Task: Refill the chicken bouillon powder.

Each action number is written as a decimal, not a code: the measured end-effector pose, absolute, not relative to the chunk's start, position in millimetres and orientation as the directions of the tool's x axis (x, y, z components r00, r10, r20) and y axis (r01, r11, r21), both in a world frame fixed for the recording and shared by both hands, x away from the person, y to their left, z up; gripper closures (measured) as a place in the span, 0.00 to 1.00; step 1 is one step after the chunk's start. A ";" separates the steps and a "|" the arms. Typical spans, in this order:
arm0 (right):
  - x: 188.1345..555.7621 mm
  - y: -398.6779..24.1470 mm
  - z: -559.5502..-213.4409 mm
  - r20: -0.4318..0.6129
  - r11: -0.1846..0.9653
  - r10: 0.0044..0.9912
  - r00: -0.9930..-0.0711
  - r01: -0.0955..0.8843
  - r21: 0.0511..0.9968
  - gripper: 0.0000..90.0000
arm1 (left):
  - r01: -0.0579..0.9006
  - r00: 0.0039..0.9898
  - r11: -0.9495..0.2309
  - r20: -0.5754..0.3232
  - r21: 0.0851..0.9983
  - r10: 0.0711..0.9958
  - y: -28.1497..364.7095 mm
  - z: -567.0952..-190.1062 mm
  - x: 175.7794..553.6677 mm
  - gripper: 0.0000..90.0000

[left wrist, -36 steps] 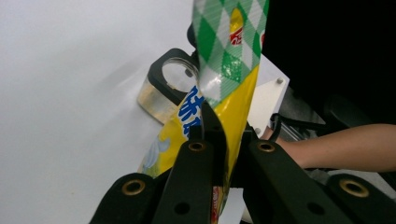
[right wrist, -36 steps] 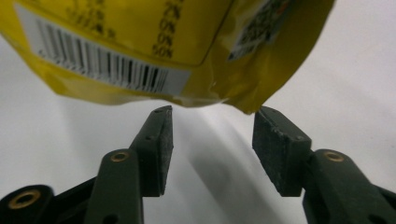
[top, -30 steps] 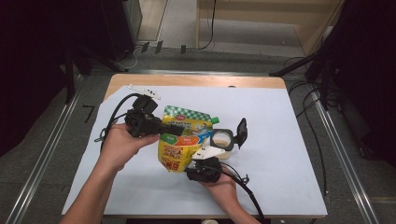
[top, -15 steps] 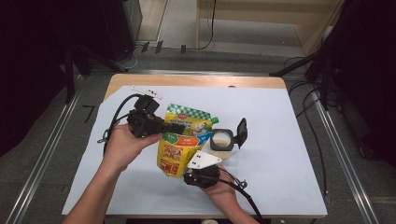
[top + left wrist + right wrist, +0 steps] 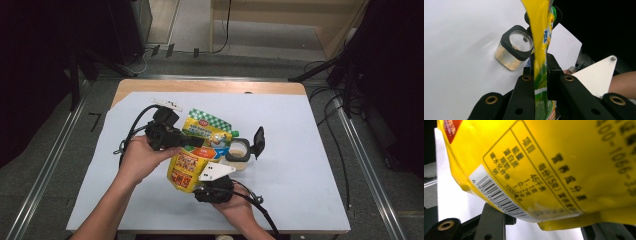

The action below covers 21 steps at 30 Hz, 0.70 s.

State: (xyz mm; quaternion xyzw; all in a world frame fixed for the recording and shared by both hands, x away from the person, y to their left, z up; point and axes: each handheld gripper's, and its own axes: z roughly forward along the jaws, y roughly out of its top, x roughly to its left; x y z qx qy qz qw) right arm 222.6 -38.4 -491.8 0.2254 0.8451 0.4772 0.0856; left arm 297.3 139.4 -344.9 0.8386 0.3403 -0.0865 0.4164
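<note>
Setting: a bench (image 5: 310, 165) under a pale sheet, on a grey floor with dark equipment and cables around it.

Pouch: a yellow and green stand-up pouch (image 5: 197, 150) held clear of the sheet between both hands, its sealed checked top pointing away from the person.

Jar: a small clear square jar (image 5: 239, 152) with a black collar and hinged black lid flipped open, standing on the sheet just beside the pouch on its right; pale granules lie in its base.

Left tongs: the left tongs (image 5: 540, 75) are clamped on the pouch's thin edge, the film pinched flat between the two pads.

Right tongs: the right tongs (image 5: 210, 187) are under the pouch's lower end; the right gripper view has the barcode corner (image 5: 499, 195) above the jaws, which stand partly apart, and whether the pads press the film cannot be told.

Change: compared with a second ago the pouch sits slightly more upright and closer to the jar; both hands have barely moved.

Meaning: the pouch appears to be lined up with the open jar for filling, though its top looks still sealed, so opening it likely comes first.
</note>
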 end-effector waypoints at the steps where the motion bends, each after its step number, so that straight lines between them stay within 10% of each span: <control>1: 222.5 -38.7 -490.7 0.083 0.440 0.458 -0.885 0.307 0.844 0.62 | 0.642 0.754 -0.420 -0.428 0.641 0.499 139.5 -345.2 297.4 0.97; 21: 220.0 -39.5 -477.7 0.228 0.417 0.332 -0.915 0.360 0.835 0.67 | 0.538 0.828 -0.485 -0.326 0.689 0.456 126.7 -365.8 298.3 0.91</control>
